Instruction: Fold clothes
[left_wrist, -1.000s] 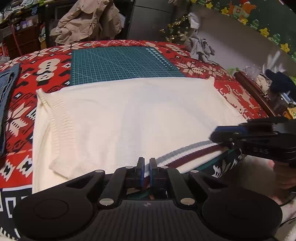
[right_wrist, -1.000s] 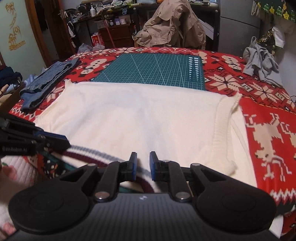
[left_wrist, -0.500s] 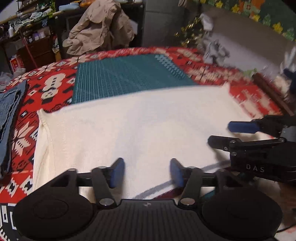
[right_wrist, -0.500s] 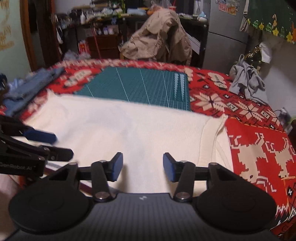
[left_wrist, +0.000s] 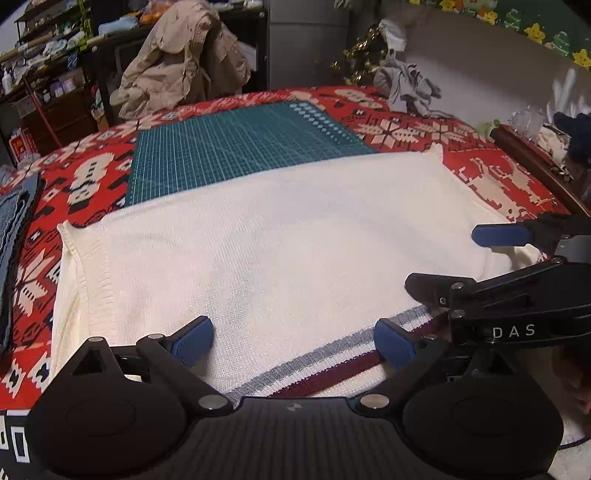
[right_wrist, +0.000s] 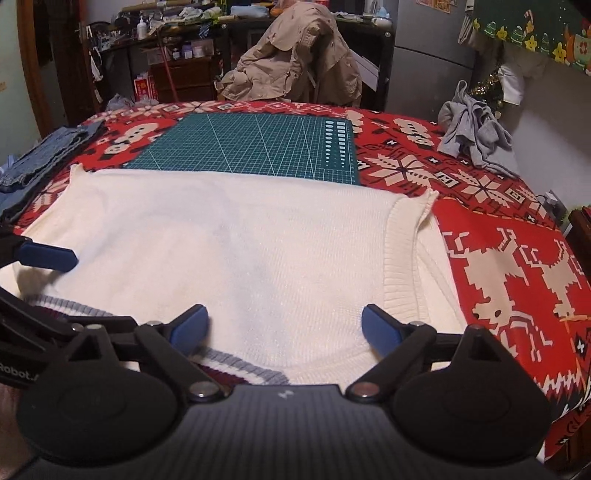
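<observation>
The left gripper (left_wrist: 293, 341) stands spread wide, its jaws having just been opening; the cream sweater (left_wrist: 266, 243) lies beneath and ahead of it, and the pads press on nothing. The right gripper (right_wrist: 282, 328) is likewise spread, its jaws also just opened, with the same sweater flat under its fingers and nothing pinched.

The left wrist view shows the sweater's near edge with its grey and maroon striped band (left_wrist: 332, 363) running between the left fingers, and the right gripper entering from the right side. It also shows a ribbed fold of the sweater off to the left of the fingers. The right wrist view shows only a short piece of that band by its left finger, but it shows the ribbed edge (right_wrist: 402, 258) to the right of the fingers, and the left gripper coming in at the left side.

The sweater rests on a red patterned cloth (right_wrist: 509, 258) that covers the table. Beyond the sweater lies a green cutting mat (right_wrist: 251, 144), partly covered by the sweater's far edge. Folded jeans (right_wrist: 48, 155) lie far left of the right gripper, and a crumpled grey garment (right_wrist: 472, 133) far right. Past the table a beige jacket (right_wrist: 295, 62) hangs over a chair before cluttered shelves.
</observation>
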